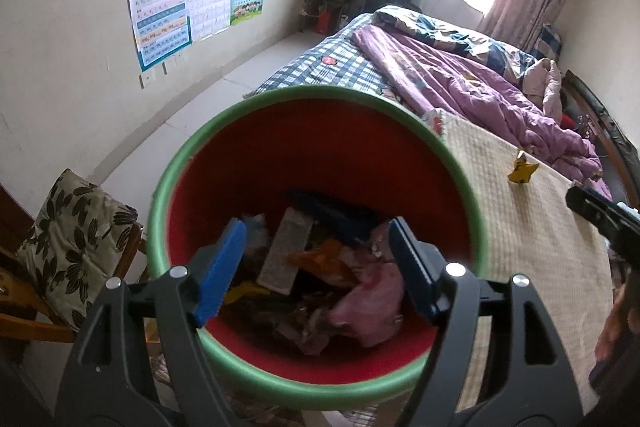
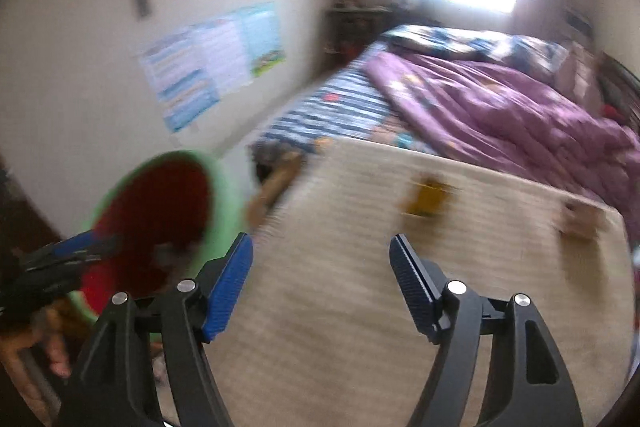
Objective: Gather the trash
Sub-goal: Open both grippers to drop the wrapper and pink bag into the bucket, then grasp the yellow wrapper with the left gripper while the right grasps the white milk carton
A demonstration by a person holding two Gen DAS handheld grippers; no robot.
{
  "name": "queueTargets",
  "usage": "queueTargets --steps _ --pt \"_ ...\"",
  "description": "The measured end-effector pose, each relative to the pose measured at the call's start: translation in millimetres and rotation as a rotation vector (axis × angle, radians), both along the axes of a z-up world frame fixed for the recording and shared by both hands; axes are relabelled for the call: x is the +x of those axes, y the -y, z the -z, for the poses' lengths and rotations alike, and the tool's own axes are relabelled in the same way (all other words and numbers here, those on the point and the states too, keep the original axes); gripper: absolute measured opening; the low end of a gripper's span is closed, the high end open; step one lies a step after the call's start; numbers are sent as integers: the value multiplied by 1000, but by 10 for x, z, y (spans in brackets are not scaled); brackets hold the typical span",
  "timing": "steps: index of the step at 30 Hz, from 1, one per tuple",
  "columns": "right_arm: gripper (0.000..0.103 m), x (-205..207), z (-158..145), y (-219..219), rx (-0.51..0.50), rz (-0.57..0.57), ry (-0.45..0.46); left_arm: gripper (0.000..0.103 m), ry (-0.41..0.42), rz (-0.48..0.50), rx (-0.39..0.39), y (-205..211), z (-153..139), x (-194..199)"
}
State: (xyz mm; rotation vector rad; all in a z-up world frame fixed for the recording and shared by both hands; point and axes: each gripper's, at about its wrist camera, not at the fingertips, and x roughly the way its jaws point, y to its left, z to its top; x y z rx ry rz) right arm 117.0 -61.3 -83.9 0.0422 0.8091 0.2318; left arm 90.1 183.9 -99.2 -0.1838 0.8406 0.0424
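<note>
My left gripper [image 1: 316,259] hangs over the bin [image 1: 176,163], jaws spread wide, nothing between them; the bin's mouth tilts toward me, trash [image 1: 360,287] heaped at its bottom; my right gripper [image 2: 322,267], equally spread and empty, points across the cream mat [image 2: 340,327]; a yellow wrapper [image 1: 522,171] lies farther right, open mat around it.

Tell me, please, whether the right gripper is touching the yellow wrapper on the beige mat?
Apart. The right wrist view shows the right gripper open and empty, with bare beige mat between it and the yellow wrapper.
</note>
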Motion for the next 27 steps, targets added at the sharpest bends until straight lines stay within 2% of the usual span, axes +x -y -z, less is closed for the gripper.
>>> queueTargets --steps 3,4,7,9,11,13,16,22,24,27 --pt "72 53 6 644 -53 120 2 71 15 3 0 167 -41 -22" --pt "76 96 10 875 -85 148 -1 71 20 7 -1 255 -59 -31" --pt "78 244 30 1445 -163 168 -34 71 25 26 0 464 -87 -55" --pt "82 361 55 1769 -193 122 -66 71 25 43 0 637 -98 -80" --pt "83 510 133 2025 -218 44 -127 71 17 58 -3 817 -93 -110" --pt "83 660 227 2207 -305 -32 -181 71 12 67 -2 966 -92 -134" --pt "83 792 396 2359 -432 -129 -219 71 0 83 -5 1181 -91 -149" --pt "83 1077 709 2568 -494 -288 -306 71 -22 128 -21 1625 -71 -58" --pt "78 1156 808 2573 -514 -329 -336 71 -31 147 -24 1774 -43 13" --pt "54 1219 858 2625 -443 -361 -362 71 -25 185 -4 2037 -8 191"
